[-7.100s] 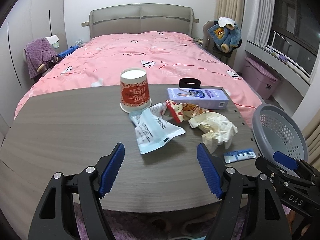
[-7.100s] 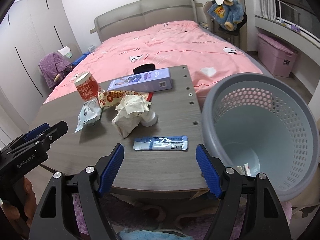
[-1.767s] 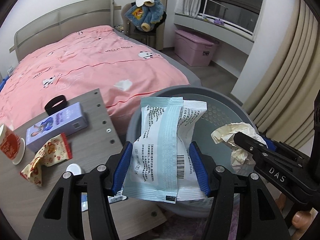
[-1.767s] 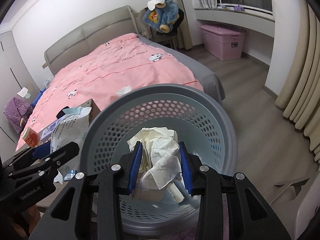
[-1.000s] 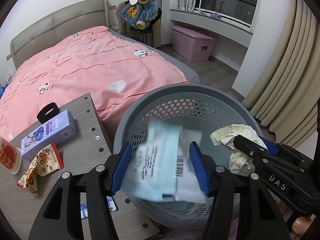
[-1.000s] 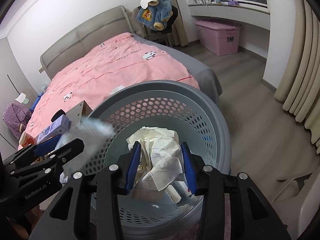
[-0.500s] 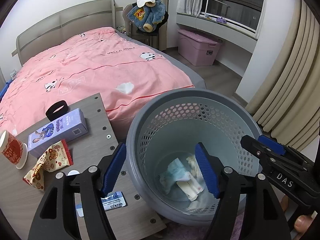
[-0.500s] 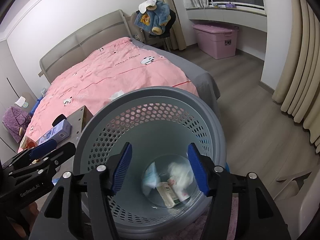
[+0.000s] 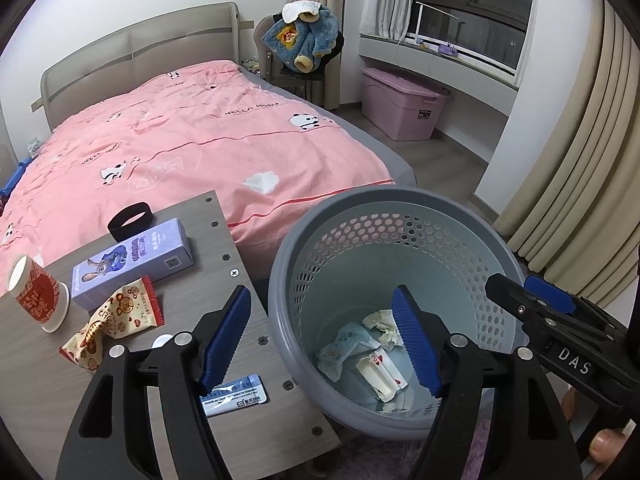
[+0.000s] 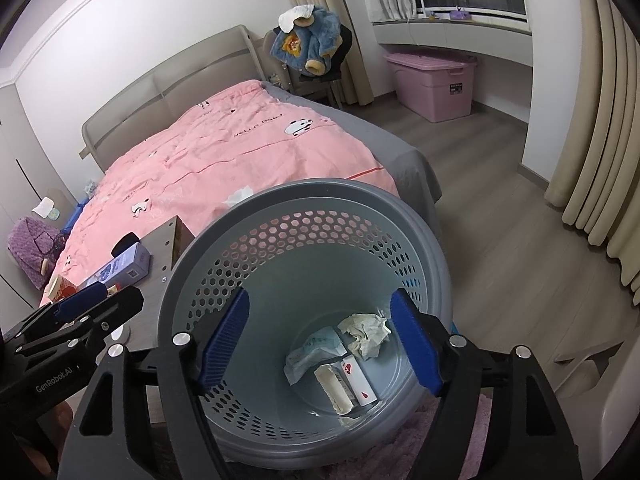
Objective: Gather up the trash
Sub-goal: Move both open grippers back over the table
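The grey perforated basket (image 9: 400,200) stands beside the wooden table (image 9: 48,392). On its floor lie a light blue wrapper (image 9: 348,344), a crumpled paper (image 9: 382,322) and a small card packet (image 9: 380,372). My left gripper (image 9: 320,294) hangs open over the basket's near rim with nothing between its fingers. My right gripper (image 10: 320,296) is above the basket (image 10: 320,188); its jaws are opening and hold nothing. Below it lie the wrapper (image 10: 316,346) and the paper (image 10: 366,334). On the table remain a snack wrapper (image 9: 116,320), a blue sachet (image 9: 234,394) and a red paper cup (image 9: 34,292).
A purple box (image 9: 132,260), a black band (image 9: 130,220) and a white cap (image 9: 162,342) also sit on the table. A pink bed (image 9: 200,140) lies behind it. A chair with a blue coat (image 9: 308,48), a pink bin (image 9: 400,100) and curtains (image 9: 580,160) stand beyond.
Both grippers opened. The light blue wrapper fell from the left one and the crumpled paper from the right one; both now lie in the basket.
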Available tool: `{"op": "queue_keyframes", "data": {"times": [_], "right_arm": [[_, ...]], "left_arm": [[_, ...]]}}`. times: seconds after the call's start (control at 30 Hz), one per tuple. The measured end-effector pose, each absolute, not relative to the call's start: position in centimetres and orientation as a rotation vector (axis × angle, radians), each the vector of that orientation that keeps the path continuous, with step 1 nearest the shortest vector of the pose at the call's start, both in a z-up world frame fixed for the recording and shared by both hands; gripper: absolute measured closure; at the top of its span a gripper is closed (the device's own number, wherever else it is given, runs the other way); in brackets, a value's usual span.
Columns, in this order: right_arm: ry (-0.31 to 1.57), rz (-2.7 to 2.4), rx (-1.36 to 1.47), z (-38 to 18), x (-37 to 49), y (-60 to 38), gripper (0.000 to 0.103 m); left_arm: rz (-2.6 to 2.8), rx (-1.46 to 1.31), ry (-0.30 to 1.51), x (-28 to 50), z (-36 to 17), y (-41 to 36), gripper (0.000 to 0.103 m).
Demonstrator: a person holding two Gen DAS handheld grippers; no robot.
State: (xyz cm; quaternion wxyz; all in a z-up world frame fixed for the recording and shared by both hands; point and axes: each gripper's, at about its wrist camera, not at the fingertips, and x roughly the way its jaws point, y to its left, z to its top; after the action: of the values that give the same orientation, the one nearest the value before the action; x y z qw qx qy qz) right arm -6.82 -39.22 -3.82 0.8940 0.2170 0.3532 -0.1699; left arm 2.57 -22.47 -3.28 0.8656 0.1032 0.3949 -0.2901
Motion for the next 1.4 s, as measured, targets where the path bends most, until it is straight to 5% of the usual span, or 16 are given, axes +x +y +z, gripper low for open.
{"op": "queue_keyframes", "data": {"times": [0.87, 1.4], "right_arm": [[0.703, -0.254, 0.362, -1.7, -7.6, -31.8, 0.013], [0.763, -0.026, 0.270, -2.5, -6.0, -22.5, 0.012]], "left_arm": [[-0.458, 0.107, 0.763, 1.2, -1.6, -12.3, 0.025], [-0.225, 0.022, 0.764, 1.4, -2.2, -1.2, 0.025]]}}
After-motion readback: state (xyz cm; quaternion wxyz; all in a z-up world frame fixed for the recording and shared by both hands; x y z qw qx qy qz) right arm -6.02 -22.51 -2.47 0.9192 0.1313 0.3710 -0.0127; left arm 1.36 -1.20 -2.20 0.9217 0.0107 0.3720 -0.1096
